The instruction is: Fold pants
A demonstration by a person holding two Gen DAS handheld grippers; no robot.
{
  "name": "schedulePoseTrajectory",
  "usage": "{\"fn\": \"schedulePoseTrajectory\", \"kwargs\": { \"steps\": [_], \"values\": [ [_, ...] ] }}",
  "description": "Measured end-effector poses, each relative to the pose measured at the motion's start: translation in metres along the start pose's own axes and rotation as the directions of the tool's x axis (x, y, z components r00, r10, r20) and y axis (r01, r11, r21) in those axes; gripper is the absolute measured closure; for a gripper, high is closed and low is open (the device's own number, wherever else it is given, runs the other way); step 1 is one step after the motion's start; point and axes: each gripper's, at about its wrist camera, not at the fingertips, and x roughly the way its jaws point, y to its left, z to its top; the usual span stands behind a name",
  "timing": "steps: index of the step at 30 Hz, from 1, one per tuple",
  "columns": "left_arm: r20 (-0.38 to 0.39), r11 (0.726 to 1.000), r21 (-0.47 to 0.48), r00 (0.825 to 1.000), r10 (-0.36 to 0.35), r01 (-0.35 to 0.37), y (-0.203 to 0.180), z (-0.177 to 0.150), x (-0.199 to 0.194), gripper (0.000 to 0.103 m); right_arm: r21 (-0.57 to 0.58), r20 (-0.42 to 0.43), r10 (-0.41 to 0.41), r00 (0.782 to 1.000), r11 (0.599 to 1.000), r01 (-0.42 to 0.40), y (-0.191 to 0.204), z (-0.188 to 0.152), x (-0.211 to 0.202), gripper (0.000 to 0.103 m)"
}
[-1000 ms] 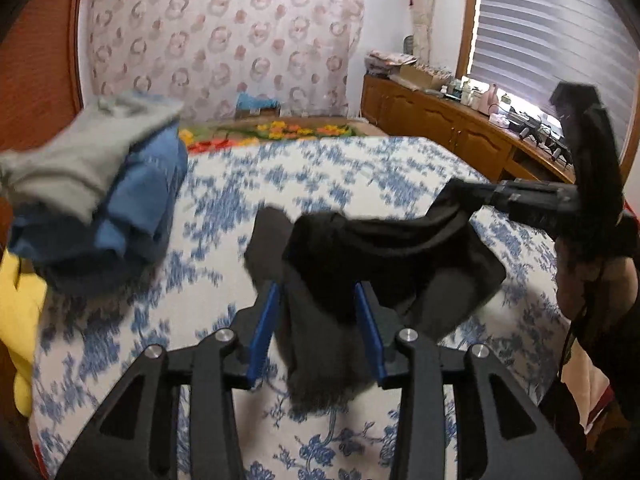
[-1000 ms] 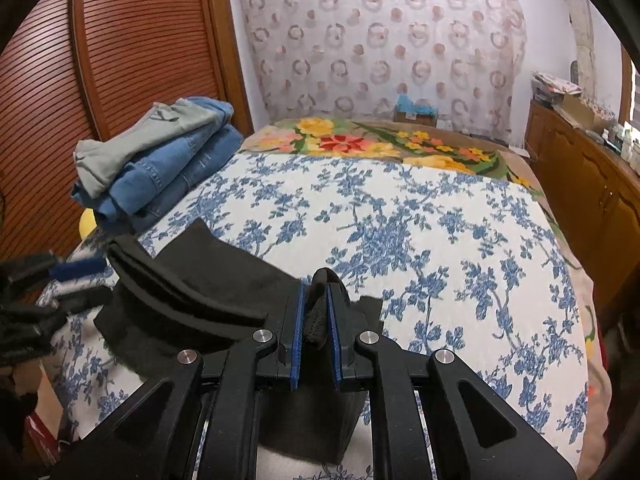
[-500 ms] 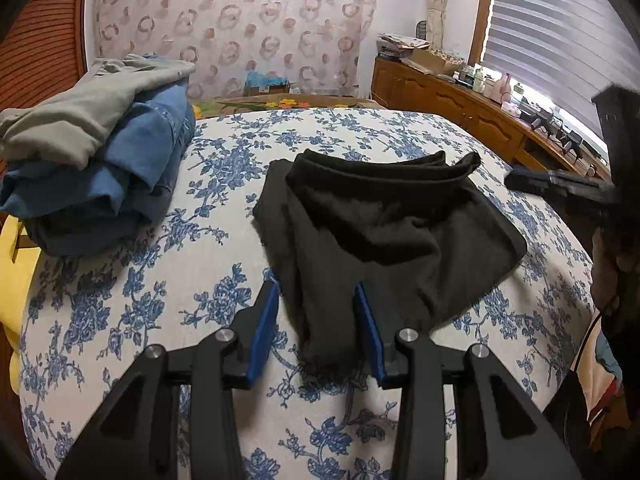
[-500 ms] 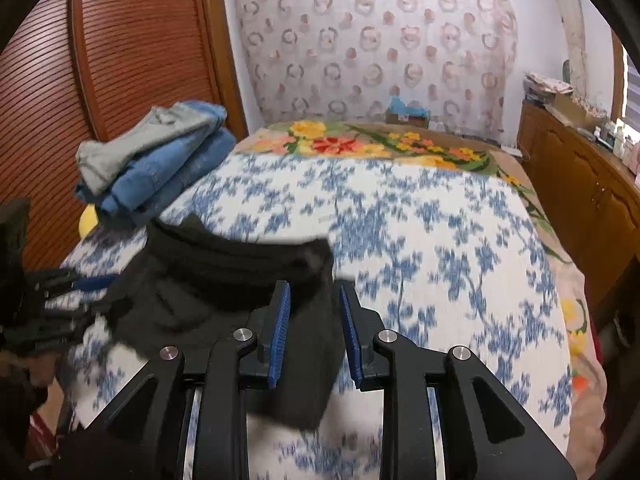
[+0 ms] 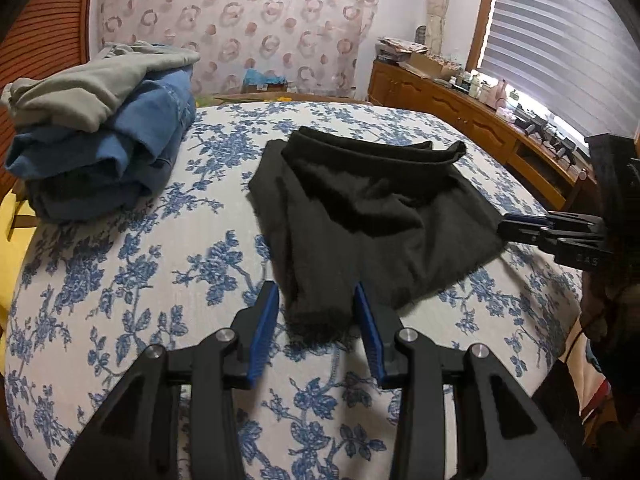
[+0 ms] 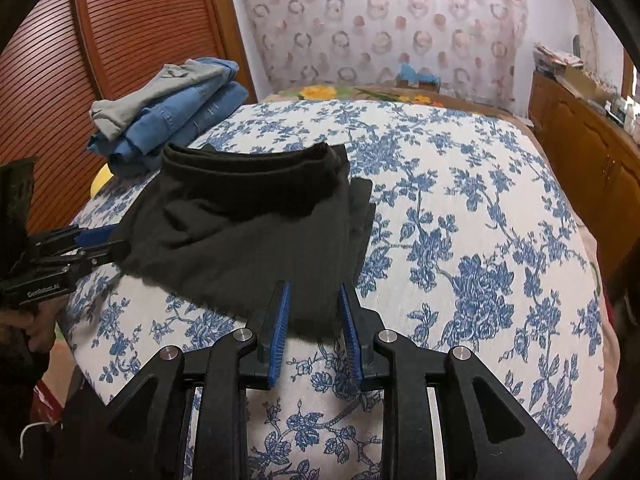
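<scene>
Black pants (image 5: 368, 216) lie folded in a loose bundle on the blue-flowered bedspread (image 5: 132, 264); they also show in the right wrist view (image 6: 256, 236). My left gripper (image 5: 316, 300) is open, its blue pads on either side of the near corner of the cloth without pinching it. My right gripper (image 6: 314, 300) is open at the other near corner, also not pinching. Each gripper shows in the other's view, the right one (image 5: 520, 226) at the cloth's right edge, the left one (image 6: 100, 244) at its left edge.
A stack of folded jeans with a grey garment on top (image 5: 104, 128) sits on the bed's far left, seen too in the right wrist view (image 6: 168, 108). A wooden cabinet (image 5: 472, 120) runs along the right. A slatted wooden door (image 6: 120, 52) stands left.
Both grippers lowered the black pants onto the bed. The right gripper, shut on the cloth a second ago, has opened and let go. The left gripper stays open.
</scene>
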Motion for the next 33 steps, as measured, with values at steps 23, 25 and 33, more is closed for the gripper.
{"fn": "schedulePoseTrajectory", "kwargs": {
  "steps": [23, 25, 33],
  "values": [
    [0.033, 0.999, 0.05, 0.999, -0.017, 0.015, -0.022, -0.004, -0.024, 0.093, -0.079, -0.014, 0.012, 1.0, 0.997, -0.013, 0.007, -0.005, -0.005, 0.096],
    [0.035, 0.998, 0.052, 0.999, -0.023, 0.021, -0.024, -0.007, -0.029, 0.093, -0.077, -0.006, 0.018, 1.0, 0.997, -0.018, 0.009, -0.008, -0.011, 0.097],
    [0.039, 0.998, 0.058, 0.998, -0.038, 0.036, -0.028, -0.019, -0.048, 0.093, -0.067, 0.007, 0.056, 0.998, 0.996, -0.055, 0.016, -0.024, -0.035, 0.097]
  ]
}}
